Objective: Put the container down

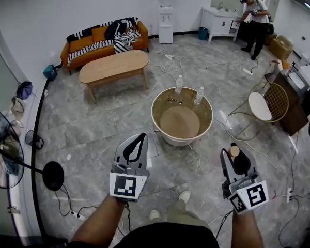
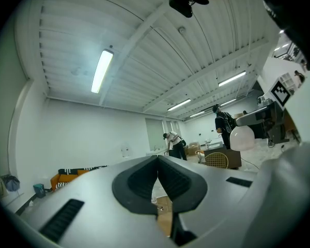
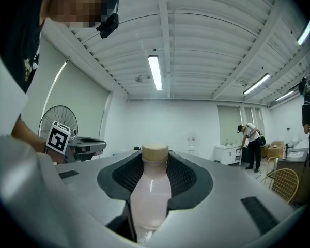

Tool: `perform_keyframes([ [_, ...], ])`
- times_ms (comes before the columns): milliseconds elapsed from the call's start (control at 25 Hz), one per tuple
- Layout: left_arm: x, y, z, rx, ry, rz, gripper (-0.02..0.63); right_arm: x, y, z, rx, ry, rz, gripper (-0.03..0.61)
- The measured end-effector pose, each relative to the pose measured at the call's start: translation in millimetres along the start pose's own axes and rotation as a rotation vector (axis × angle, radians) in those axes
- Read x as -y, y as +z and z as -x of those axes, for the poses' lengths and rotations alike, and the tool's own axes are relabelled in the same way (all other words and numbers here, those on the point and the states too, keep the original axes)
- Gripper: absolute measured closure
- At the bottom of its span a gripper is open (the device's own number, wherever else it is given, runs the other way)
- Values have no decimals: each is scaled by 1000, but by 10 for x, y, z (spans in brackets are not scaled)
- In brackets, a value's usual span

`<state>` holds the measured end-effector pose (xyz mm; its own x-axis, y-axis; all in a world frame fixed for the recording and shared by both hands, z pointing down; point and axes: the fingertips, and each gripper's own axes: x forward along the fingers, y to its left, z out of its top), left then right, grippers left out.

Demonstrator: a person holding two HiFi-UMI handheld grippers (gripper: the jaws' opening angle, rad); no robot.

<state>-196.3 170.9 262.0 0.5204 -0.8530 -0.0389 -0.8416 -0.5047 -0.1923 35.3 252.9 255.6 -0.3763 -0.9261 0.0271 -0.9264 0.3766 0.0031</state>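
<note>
Risk — right gripper (image 1: pixel 236 158), clamped on the container (image 3: pixel 151 190), may topple bottles (image 1: pixel 179 83) at the far edge of the table (image 1: pixel 156 119); left gripper (image 1: pixel 136 146) jaws together, empty.

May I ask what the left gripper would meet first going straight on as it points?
Likely the round table, straight ahead of the left gripper, though it may pass above the rim; height is unclear.

An orange sofa (image 1: pixel 93 44) stands behind an oval table (image 1: pixel 113 66), fan (image 1: pixel 2 154) left.
</note>
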Motion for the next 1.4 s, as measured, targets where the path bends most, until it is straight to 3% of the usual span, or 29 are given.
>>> perform_keyframes([
  [680, 88, -232, -702, -49, 1, 30, 598, 593, -90, -434, -7, 25, -31, 426],
  [960, 106, -138, -1149, -42, 9, 14, 598, 939, -90, -658, 2, 28, -38, 425],
  [1400, 478, 59, -1798, -22, 46, 4, 598, 1674, -42, -789, 5, 76, -18, 426],
])
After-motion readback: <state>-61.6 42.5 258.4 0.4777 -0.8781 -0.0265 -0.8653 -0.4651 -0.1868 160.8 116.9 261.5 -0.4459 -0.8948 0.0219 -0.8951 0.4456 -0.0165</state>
